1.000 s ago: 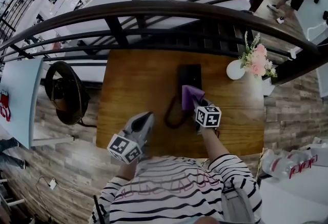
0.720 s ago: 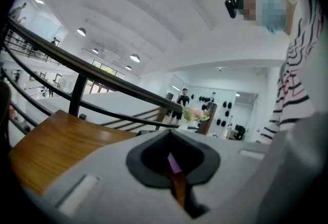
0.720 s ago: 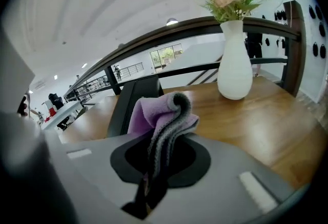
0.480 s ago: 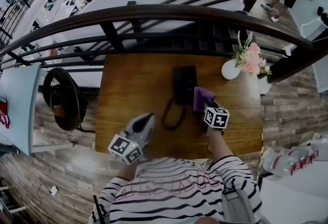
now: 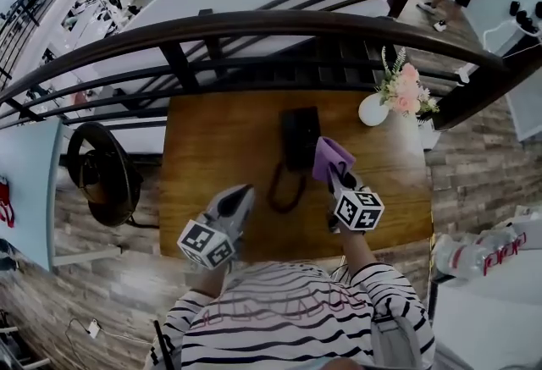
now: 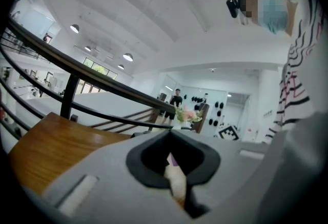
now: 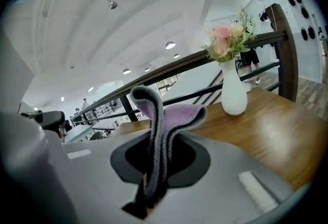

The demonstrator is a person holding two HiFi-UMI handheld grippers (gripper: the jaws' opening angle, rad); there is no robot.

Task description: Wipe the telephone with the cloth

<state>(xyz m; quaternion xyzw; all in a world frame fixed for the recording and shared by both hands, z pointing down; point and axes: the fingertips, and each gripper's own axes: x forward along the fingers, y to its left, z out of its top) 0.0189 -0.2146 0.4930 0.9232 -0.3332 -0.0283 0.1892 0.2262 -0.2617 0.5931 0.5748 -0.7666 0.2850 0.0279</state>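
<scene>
Head view: the black telephone [image 5: 301,138] lies mid-counter [image 5: 203,148], its cord [image 5: 286,186] looped toward the person. The right gripper [image 5: 337,177] holds the purple cloth [image 5: 330,158] just beside the phone's right edge, so wiping looks unfinished. The flower vase [image 5: 373,110] stands near on the right, with open wood to the left.

Left gripper view: the left gripper [image 6: 174,166] has its jaws together, holding nothing, off the phone.

Right gripper view: the jaws pinch the folded cloth, and the counter's far edge meets the railing [image 7: 205,61].
</scene>
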